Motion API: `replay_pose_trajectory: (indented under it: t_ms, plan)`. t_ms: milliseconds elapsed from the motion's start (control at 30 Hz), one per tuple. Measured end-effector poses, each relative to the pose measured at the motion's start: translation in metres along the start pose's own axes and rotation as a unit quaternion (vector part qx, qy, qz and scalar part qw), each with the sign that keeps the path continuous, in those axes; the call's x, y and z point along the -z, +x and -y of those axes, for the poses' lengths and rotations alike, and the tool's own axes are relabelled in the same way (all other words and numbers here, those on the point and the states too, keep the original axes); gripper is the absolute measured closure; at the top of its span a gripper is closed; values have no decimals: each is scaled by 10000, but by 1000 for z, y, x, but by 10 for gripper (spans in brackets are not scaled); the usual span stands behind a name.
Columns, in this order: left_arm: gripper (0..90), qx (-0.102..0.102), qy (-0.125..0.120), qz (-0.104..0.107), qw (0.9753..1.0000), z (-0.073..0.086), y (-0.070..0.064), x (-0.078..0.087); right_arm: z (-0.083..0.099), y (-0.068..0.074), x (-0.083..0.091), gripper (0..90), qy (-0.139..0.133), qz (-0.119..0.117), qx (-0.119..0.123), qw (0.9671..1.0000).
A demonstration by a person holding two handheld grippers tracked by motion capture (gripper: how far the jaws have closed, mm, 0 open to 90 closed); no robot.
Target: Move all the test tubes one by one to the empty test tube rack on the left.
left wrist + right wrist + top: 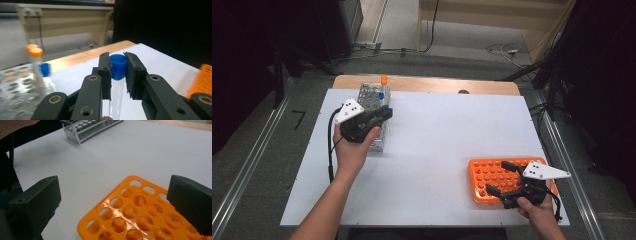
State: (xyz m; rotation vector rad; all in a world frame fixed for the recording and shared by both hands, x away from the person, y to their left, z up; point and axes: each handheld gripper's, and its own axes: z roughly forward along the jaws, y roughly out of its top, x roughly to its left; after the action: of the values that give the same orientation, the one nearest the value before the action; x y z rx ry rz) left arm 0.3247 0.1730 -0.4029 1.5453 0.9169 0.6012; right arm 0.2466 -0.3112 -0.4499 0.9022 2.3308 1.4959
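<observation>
My left gripper is shut on a clear tube with a blue cap, held upright and lifted above the grey metal rack at the table's back left. In the high view the left gripper hovers over that rack. An orange-capped tube and a blue-capped tube stand in the rack. My right gripper stands open over the orange rack at the front right, its jaws wide apart above the empty holes.
A white sheet covers the table, with a wooden edge showing at the back. Cables lie on the floor behind. The grey rack shows far off in the right gripper view.
</observation>
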Motion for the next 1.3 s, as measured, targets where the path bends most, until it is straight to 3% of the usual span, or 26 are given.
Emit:
replay_pose_trajectory:
  t_ms: [267,500,633,800,1033,1133,1167,1267,1300]
  plan:
    - [767,114,-132,-604,9980,0,33,-20,2,-2,0,0,38,68,-15,10000]
    - [767,178,-265,-919,9953,0,47,-34,3,-3,-1,0,48,103,-9,9999]
    - [767,93,-272,-1076,9938,1,50,-39,4,-4,0,0,28,131,-21,9999]
    - [766,89,1,-1143,9934,6,52,-45,4,-5,0,0,43,145,-44,9999]
    - [739,166,298,-1081,9936,11,49,-47,5,-5,-1,0,45,175,-48,9998]
    - [661,266,359,-1011,9939,12,49,-46,5,-6,-1,0,68,194,-49,9998]
    - [593,307,370,-996,9939,12,48,-45,5,-6,-1,0,76,204,-40,9998]
    - [515,372,369,-891,9946,12,45,-39,6,-7,-2,0,75,207,-62,9997]
    - [453,391,365,-832,9951,12,43,-37,6,-7,-2,0,69,216,-59,9997]
